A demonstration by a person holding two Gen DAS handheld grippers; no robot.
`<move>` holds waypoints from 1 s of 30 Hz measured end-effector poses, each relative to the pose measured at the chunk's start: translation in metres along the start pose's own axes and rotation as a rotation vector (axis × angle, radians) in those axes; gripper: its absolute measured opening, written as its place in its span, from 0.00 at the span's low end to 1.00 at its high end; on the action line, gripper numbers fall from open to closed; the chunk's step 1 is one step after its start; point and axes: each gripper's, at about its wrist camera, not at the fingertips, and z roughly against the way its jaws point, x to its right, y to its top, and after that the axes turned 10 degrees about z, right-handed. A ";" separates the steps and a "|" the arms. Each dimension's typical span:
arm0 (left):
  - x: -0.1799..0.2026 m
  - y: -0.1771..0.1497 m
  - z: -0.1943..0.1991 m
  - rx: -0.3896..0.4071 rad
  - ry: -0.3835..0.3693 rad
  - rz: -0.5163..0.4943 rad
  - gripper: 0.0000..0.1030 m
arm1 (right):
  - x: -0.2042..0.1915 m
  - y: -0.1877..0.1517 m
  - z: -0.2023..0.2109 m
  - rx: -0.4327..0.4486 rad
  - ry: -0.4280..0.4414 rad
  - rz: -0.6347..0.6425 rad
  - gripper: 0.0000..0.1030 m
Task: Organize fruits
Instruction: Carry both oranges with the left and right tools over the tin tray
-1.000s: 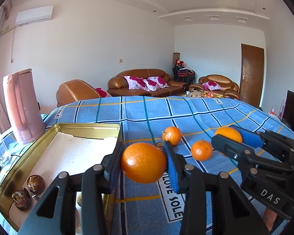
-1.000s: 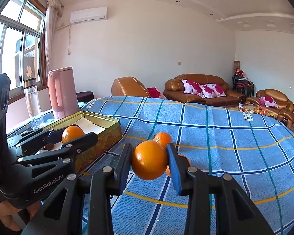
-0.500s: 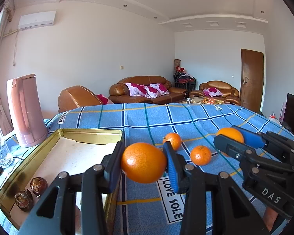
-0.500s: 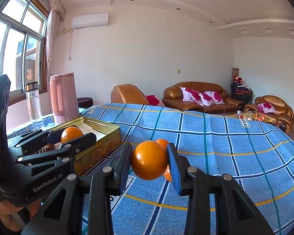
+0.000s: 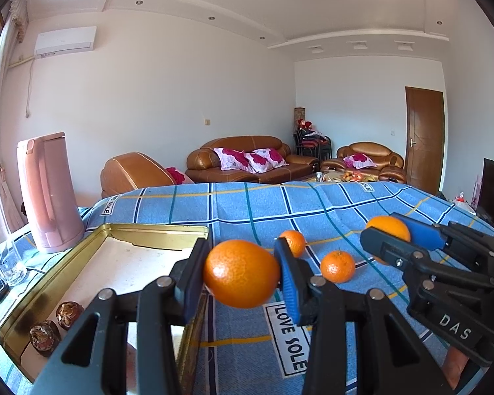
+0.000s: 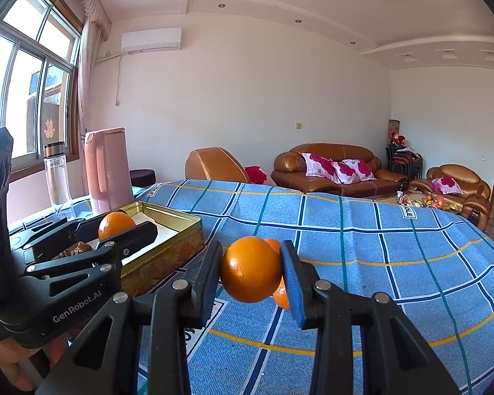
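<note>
My left gripper [image 5: 242, 273] is shut on a large orange [image 5: 242, 273], held in the air above the right rim of the gold tin tray [image 5: 154, 228]. To its right, my right gripper [image 5: 383, 228] is shut on a second orange [image 5: 387, 230] above the blue checked cloth. In the right wrist view that gripper [image 6: 252, 273] clamps its orange [image 6: 252, 273], and the left gripper [image 6: 118, 227] shows at the left with its orange [image 6: 115, 225] over the tray [image 6: 178, 217]. Two smaller oranges [image 5: 293, 242] [image 5: 337, 266] lie loose on the cloth between the grippers.
Two brown wrapped sweets [image 5: 69, 311] lie in the tray's near left corner. A pink kettle [image 5: 47, 194], a clear bottle [image 6: 57, 177] and a glass [image 5: 13, 263] stand left of the tray. A hand [image 6: 13, 362] holds the left gripper. Sofas stand beyond the table.
Both grippers keep their oranges. The left wrist view has tipped up a little, so more ceiling shows and the table sits lower in the picture.
</note>
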 end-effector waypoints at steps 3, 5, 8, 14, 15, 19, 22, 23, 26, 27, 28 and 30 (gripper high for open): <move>0.000 0.000 0.001 0.002 0.001 0.002 0.41 | 0.000 0.000 0.001 0.001 0.002 0.000 0.37; -0.001 0.000 0.002 0.006 0.005 0.005 0.41 | -0.001 0.000 0.002 0.005 0.003 0.002 0.37; -0.002 0.001 0.004 0.009 0.009 0.006 0.41 | -0.004 0.000 0.007 0.018 0.012 0.009 0.37; -0.003 0.000 0.008 0.010 0.011 0.005 0.41 | -0.011 0.001 0.011 0.030 0.020 0.030 0.37; -0.004 0.000 0.008 0.008 0.010 0.005 0.41 | -0.012 0.002 0.011 0.030 0.019 0.033 0.37; -0.005 0.001 0.008 0.003 0.009 0.009 0.41 | -0.016 0.002 0.009 0.025 0.024 0.048 0.37; -0.008 0.002 0.008 0.000 0.010 0.011 0.41 | -0.019 0.003 0.009 0.022 0.031 0.050 0.37; -0.009 0.001 0.008 -0.002 0.011 0.012 0.41 | -0.020 0.003 0.008 0.021 0.034 0.053 0.37; -0.011 0.001 0.008 -0.010 0.013 0.010 0.41 | -0.026 0.004 0.007 0.020 0.039 0.064 0.37; -0.012 0.001 0.008 -0.010 0.018 0.010 0.41 | -0.027 0.005 0.007 0.019 0.042 0.066 0.37; -0.014 0.002 0.008 -0.011 0.021 0.011 0.41 | -0.029 0.005 0.007 0.020 0.045 0.068 0.37; -0.016 0.002 0.008 -0.014 0.022 0.012 0.41 | -0.032 0.006 0.006 0.019 0.051 0.072 0.37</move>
